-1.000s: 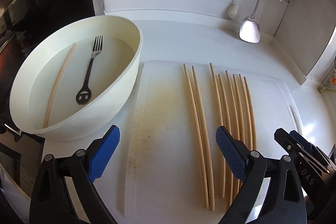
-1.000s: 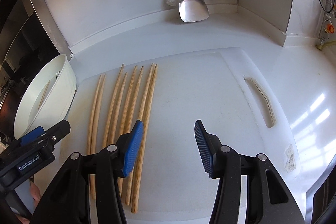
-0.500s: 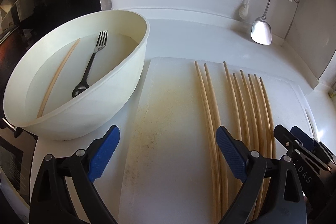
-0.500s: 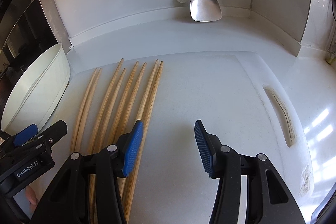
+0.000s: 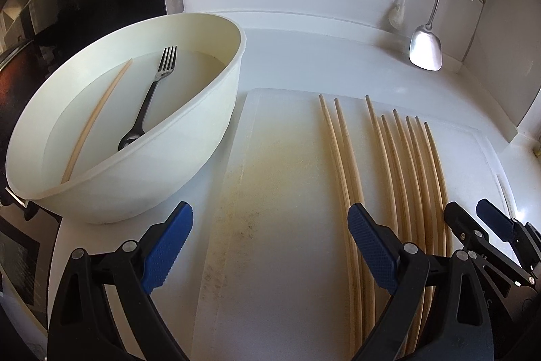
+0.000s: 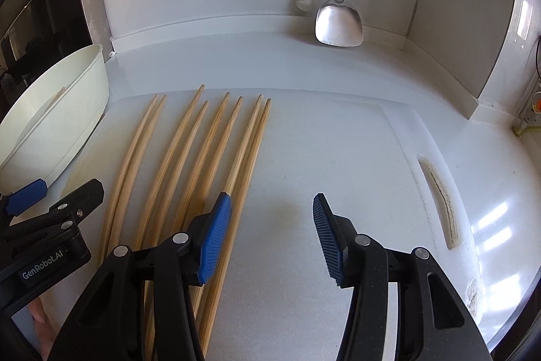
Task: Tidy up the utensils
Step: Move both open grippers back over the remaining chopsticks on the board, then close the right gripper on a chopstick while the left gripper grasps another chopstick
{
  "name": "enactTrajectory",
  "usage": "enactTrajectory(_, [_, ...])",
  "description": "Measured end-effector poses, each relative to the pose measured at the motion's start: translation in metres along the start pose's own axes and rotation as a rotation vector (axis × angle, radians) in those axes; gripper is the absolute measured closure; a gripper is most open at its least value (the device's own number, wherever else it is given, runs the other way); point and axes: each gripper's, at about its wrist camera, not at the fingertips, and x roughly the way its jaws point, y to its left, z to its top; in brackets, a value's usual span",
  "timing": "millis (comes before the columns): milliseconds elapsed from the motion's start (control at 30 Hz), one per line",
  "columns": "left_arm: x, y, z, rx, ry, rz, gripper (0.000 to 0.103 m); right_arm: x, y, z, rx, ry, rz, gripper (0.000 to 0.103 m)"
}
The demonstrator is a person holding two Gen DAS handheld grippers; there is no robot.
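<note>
Eight wooden chopsticks (image 5: 399, 178) are laid lengthwise on a white cutting board (image 5: 287, 192), sorted into a left pair and a close group of six, thin tips pointing toward the back wall. One more chopstick (image 5: 96, 120) is seen inside a white bowl (image 5: 189, 137) beside a black-handled fork (image 5: 148, 97); the bowl stands on the white desk (image 5: 304, 56), just left of the board.

The step in hand is judged to be fetching what is left in the bowl. It would be done well if the remaining chopstick were approached along its length, pinched near its middle so it does not swing, lifted clear of the rim, and set down parallel to the others. Whether the bowl holds water cannot be told with certainty; the base looks faintly glossy, so a slippery stick should be allowed for.

The left hand-held gripper (image 5: 270, 246) is held wide open and empty over the near left part of the board. The bowl lies ahead and to its left, and the left pair of chopsticks passes under its right finger. The right hand-held gripper (image 6: 270, 232) is also spread apart with nothing held. The rightmost chopsticks run beneath its left finger, and bare board lies between its fingers.

A metal spatula (image 6: 338, 22) hangs at the back wall, well apart from the work.
</note>
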Motion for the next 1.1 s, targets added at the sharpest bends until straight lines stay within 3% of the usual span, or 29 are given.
enactTrajectory(367, [0.005, -0.003, -0.001, 0.011, 0.003, -0.001, 0.012, 0.002, 0.009, -0.003, -0.058, 0.000, -0.016, 0.055])
enactTrajectory(600, [0.009, -0.006, -0.001, 0.016, 0.012, -0.007, 0.012, 0.006, 0.001, 0.000, -0.053, -0.008, 0.004, 0.087])
enactTrajectory(1100, [0.019, -0.014, 0.000, 0.009, 0.033, 0.020, 0.011, 0.005, -0.011, 0.001, -0.027, -0.009, -0.008, 0.087])
